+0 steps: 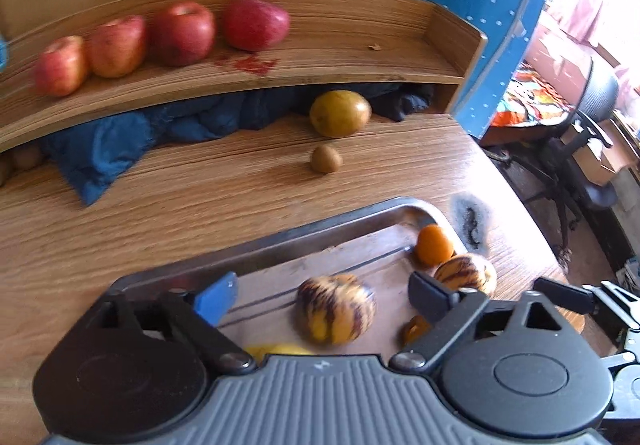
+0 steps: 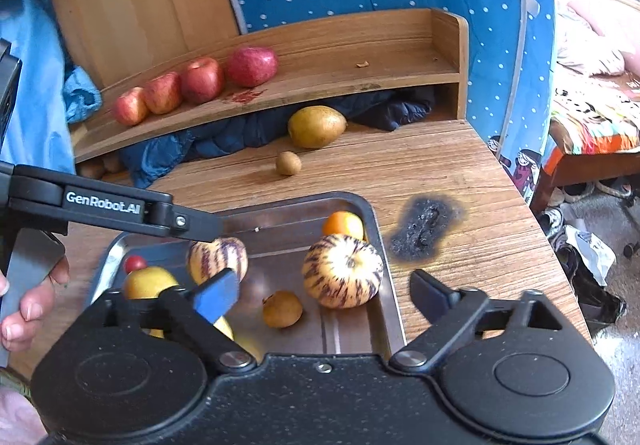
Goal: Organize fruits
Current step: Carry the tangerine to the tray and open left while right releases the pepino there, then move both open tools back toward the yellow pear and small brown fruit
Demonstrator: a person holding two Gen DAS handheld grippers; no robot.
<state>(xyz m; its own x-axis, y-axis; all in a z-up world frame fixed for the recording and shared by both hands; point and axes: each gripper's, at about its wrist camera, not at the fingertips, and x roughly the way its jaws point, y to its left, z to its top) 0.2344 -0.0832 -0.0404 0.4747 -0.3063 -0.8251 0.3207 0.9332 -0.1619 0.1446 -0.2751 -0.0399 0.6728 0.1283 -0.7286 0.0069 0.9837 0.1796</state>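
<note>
A: Four red apples (image 2: 192, 85) in a row on the shelf (image 2: 360, 49), touching or nearly. Two striped melons in the tray (image 2: 384, 301): near one (image 2: 342, 271) by the right rim, far one (image 2: 218, 255) toward the left. Also in tray: one orange (image 2: 344, 225), one small brown fruit (image 2: 282, 309), one yellow fruit (image 2: 150, 283), one small red thing (image 2: 135, 263) at the far left, too small to ID.

B: On the bench (image 2: 440, 165)?

A: One big pear (image 2: 316, 126) at the shelf's lower edge, one kiwi-like fruit (image 2: 289, 163) just in front. Blue cloth (image 2: 160, 149) bunched under the shelf.

B: Tools?

A: Right tool (image 2: 324, 297) spread wide, nothing in it, hovering over the tray w/ the near melon between its fingers. Left tool (image 1: 320, 297) also spread, empty, over the far melon. A hand (image 2: 24, 297) grips its handle.

B: Risks?

A: Both tools crowd one tray; I judge they could clash. Melons are round and smooth, prob. slip or roll if pinched off-centre. Could knock the orange, which touches the near melon. Left view is blurred, so aim is unsure.
</note>
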